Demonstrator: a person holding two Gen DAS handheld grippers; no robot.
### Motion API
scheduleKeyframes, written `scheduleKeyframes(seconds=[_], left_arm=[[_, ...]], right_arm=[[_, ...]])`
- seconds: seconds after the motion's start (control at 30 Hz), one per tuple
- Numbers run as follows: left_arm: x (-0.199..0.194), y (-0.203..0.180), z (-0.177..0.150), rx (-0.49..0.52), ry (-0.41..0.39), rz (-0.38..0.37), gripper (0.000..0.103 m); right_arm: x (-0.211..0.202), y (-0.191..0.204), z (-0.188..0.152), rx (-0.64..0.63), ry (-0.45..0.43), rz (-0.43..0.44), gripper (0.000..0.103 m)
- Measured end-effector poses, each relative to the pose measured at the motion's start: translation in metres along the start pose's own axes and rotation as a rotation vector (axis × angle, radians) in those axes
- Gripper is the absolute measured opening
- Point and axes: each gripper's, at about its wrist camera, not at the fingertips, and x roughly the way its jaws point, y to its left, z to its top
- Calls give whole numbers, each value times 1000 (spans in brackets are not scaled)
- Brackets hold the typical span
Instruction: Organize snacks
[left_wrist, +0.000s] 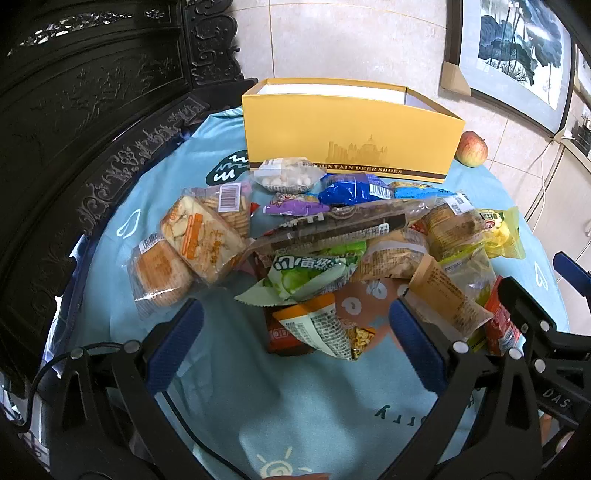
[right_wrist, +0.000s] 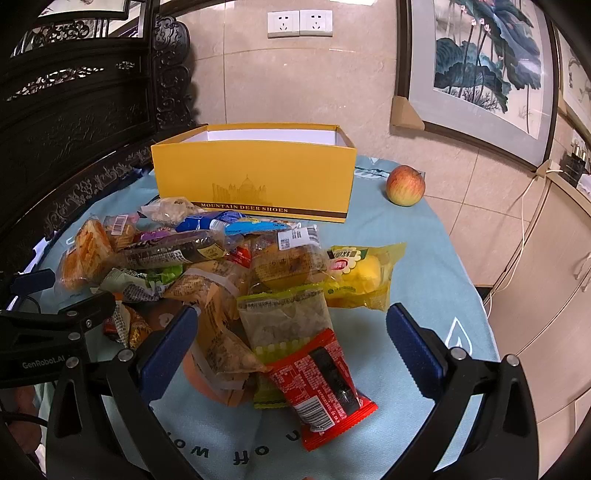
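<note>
A pile of wrapped snacks (left_wrist: 332, 243) lies on a light blue cloth in front of an open yellow shoe box (left_wrist: 351, 129). My left gripper (left_wrist: 295, 343) is open and empty, just short of the pile, with an orange and green packet (left_wrist: 314, 328) between its fingers. My right gripper (right_wrist: 291, 343) is open and empty, straddling a red packet (right_wrist: 321, 384) and a clear green-edged packet (right_wrist: 288, 325). The pile (right_wrist: 207, 266) and the box (right_wrist: 255, 177) also show in the right wrist view.
A red-green apple (right_wrist: 405, 185) sits right of the box on the round table's cloth (right_wrist: 424, 258). Dark carved furniture (left_wrist: 74, 147) stands at the left. A tiled wall with framed paintings (right_wrist: 480, 66) rises behind. A yellow packet (right_wrist: 364, 277) lies at the pile's right.
</note>
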Motion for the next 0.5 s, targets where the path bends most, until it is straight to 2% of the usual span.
scheduleKeyframes(seconds=[0.5], left_arm=[[1,4,1,2,-5,10,101]], right_arm=[[2,-5,0,-7,10,2,102]])
